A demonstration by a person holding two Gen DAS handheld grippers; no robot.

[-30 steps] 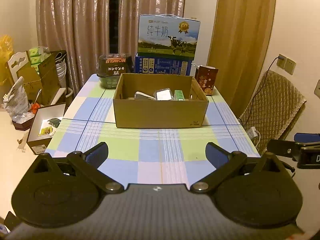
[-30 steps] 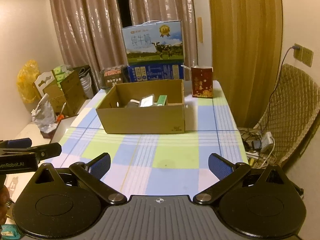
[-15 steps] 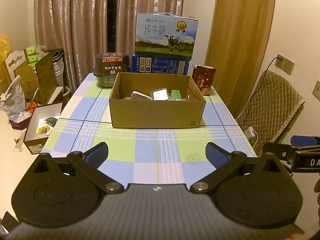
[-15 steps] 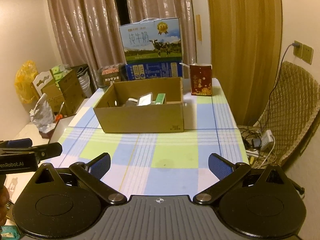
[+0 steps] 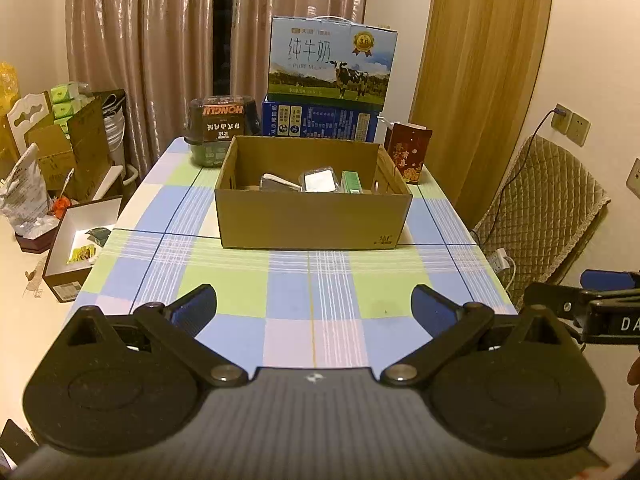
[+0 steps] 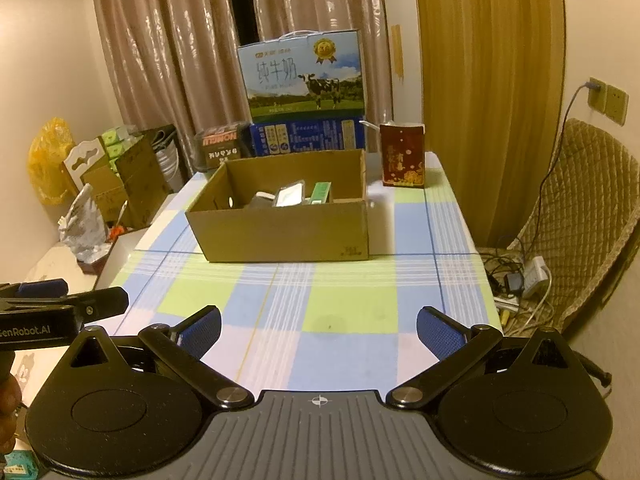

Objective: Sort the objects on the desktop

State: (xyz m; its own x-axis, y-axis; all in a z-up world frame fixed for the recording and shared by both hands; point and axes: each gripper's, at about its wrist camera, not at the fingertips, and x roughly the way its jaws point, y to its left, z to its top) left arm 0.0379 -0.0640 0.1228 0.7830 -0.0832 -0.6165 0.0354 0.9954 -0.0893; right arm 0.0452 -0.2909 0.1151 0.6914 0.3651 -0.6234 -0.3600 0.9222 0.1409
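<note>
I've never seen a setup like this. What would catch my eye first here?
Probably the open cardboard box in the middle of the checked tablecloth, with a few small items inside. Behind it, a milk carton with a cow picture stands tall. Both grippers, left and right, hang open and empty.

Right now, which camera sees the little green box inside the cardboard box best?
The left wrist view. It looks straight over the cardboard box's front wall, so the green box shows its top and front, lying right of a clear packet. The right wrist view sees the green box at an angle, its lower end hidden behind the wall.
</note>
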